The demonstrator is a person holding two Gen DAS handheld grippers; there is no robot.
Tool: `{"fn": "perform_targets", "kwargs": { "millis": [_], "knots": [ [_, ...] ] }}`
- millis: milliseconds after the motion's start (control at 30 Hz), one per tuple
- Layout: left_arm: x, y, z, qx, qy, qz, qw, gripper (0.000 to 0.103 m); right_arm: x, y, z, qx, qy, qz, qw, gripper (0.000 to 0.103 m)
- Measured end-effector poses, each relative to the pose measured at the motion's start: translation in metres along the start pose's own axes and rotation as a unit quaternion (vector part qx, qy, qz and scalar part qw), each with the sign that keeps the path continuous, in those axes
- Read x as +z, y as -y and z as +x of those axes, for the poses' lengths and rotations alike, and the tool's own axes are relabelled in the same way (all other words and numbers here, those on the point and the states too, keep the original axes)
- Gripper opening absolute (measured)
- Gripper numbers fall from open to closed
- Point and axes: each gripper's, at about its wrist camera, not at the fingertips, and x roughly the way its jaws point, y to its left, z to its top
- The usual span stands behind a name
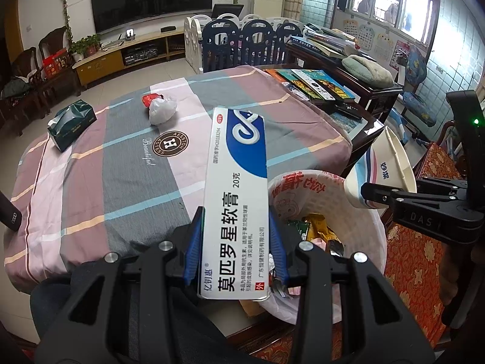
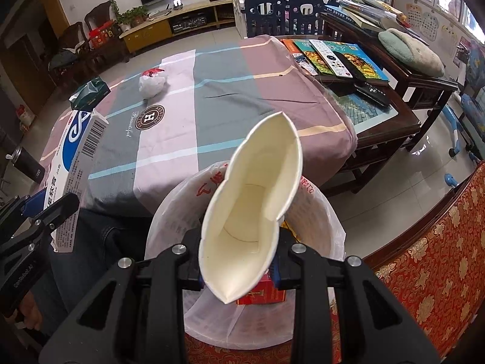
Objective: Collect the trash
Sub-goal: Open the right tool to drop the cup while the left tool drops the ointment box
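Note:
My left gripper point(image 1: 235, 242) is shut on a white and blue ointment box point(image 1: 235, 182), held upright beside the open white trash bag point(image 1: 357, 242). My right gripper point(image 2: 239, 248) is shut on a squashed white paper cup point(image 2: 251, 209), held above the same bag point(image 2: 175, 212). The bag holds wrappers and a red box point(image 2: 262, 292). The cup point(image 1: 382, 176) and the right gripper point(image 1: 372, 194) show at the right of the left wrist view. The box point(image 2: 75, 157) and the left gripper point(image 2: 51, 209) show at the left of the right wrist view. A crumpled white plastic bag with a red scrap point(image 1: 162, 107) lies on the table.
The table has a striped pink and grey cloth point(image 1: 136, 163). A green tissue pack point(image 1: 71, 124) lies at its far left. A dark side table point(image 2: 379, 91) with books and remotes stands to the right. A red patterned chair point(image 2: 430, 267) is beside the bag.

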Motion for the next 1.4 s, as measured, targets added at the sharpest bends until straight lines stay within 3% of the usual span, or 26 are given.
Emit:
{"fn": "perform_targets", "kwargs": {
  "millis": [333,433,467,500,667,800,1000,1200,1233,1300,1400],
  "knots": [
    [-0.001,0.002,0.005,-0.004,-0.007,0.001,1.0,0.041,-0.024,0.012,0.051,-0.015,-0.074,0.031,0.997,0.034],
    [-0.002,0.001,0.008,-0.006,-0.012,-0.001,0.9999,0.041,-0.028,0.02,0.058,-0.026,-0.086,0.046,0.995,0.057],
    [-0.002,0.002,0.009,-0.007,-0.013,-0.001,0.9999,0.041,-0.028,0.022,0.057,-0.029,-0.084,0.051,0.995,0.069],
    [-0.003,0.002,0.01,-0.008,-0.015,-0.001,0.9999,0.041,-0.027,0.025,0.054,-0.032,-0.076,0.059,0.995,0.074],
    [-0.003,0.004,0.018,-0.023,-0.027,0.0,0.9994,0.041,-0.019,0.037,0.04,-0.036,-0.047,0.082,0.995,0.076],
    [0.0,0.017,0.037,-0.061,-0.052,0.022,0.9965,0.041,-0.015,0.053,0.028,-0.035,-0.017,0.12,0.992,0.076],
    [0.0,0.061,0.088,-0.139,-0.114,0.064,0.9816,0.041,-0.006,0.082,0.0,-0.033,0.045,0.189,0.98,0.076],
    [-0.016,0.098,0.128,-0.171,-0.162,0.113,0.9652,0.042,0.002,0.096,-0.017,-0.048,0.076,0.197,0.976,0.077],
    [-0.018,0.1,0.132,-0.172,-0.165,0.115,0.9643,0.044,0.002,0.098,-0.018,-0.046,0.078,0.199,0.976,0.077],
    [-0.02,0.101,0.136,-0.174,-0.164,0.117,0.964,0.071,0.002,0.097,-0.015,-0.042,0.075,0.2,0.976,0.077],
    [-0.019,0.095,0.135,-0.185,-0.156,0.108,0.9642,0.08,0.001,0.092,-0.006,-0.041,0.064,0.195,0.978,0.077]
  ]
}}
